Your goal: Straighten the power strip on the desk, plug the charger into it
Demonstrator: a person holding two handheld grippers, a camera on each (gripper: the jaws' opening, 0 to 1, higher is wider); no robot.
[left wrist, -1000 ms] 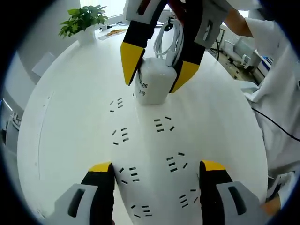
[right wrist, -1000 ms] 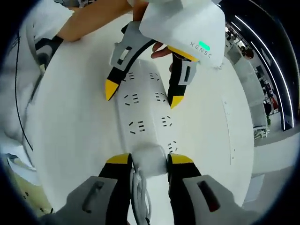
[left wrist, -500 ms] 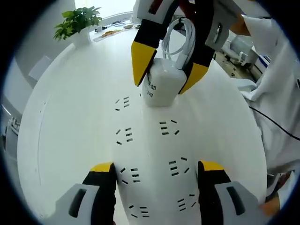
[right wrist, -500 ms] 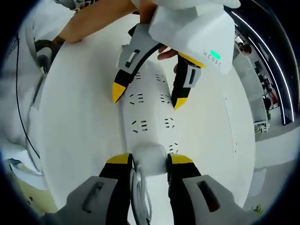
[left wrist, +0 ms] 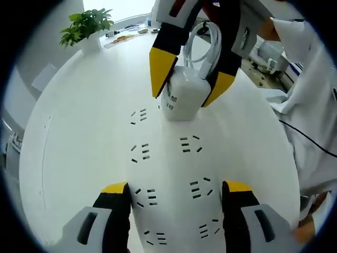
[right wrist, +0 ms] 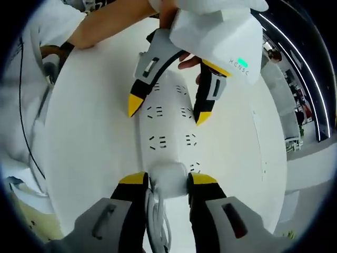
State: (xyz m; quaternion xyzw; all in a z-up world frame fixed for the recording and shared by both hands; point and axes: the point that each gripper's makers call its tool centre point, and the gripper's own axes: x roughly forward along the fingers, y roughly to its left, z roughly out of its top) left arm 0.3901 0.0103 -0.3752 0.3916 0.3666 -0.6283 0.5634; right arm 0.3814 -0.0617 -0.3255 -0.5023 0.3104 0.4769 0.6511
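The flat white power strip (left wrist: 168, 174) lies along the white round bench (left wrist: 79, 132). At its far end, the right tool (left wrist: 184, 87) clamps the white block charger (left wrist: 181, 97) against the strip's sockets, its coiled white cable (left wrist: 202, 45) rising behind. At the strip's near end, the left tool (left wrist: 174, 192) stands with jaws spread wide, straddling the strip. A green potted plant (left wrist: 87, 26) sits well beyond the strip.

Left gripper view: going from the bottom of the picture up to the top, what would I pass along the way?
Left gripper → power strip → white charger, held by the right gripper → coiled cable → potted plant.
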